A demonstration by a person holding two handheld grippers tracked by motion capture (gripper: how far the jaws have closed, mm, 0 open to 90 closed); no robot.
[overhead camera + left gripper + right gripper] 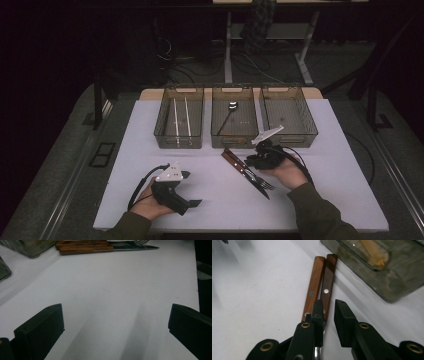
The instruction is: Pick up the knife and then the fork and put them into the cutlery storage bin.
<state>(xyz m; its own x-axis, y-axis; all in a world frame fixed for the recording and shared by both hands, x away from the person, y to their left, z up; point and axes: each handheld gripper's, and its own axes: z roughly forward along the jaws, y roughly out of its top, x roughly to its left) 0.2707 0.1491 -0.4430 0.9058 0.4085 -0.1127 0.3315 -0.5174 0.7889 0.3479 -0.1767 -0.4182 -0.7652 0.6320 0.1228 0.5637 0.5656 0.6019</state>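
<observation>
High view: right tongs sit over the knife and fork, which lie side by side mid-counter, just in front of the three bins. Left tongs rest near the front edge, bare counter all around.

Left gripper view: jaws wide apart, nothing between them; clear run to both wooden handles far ahead.

Right gripper view: right tongs nearly closed, narrow gap. Left jaw overlaps the darker handle; can't tell if anything is pinched. A bin wall stands close on the right.
</observation>
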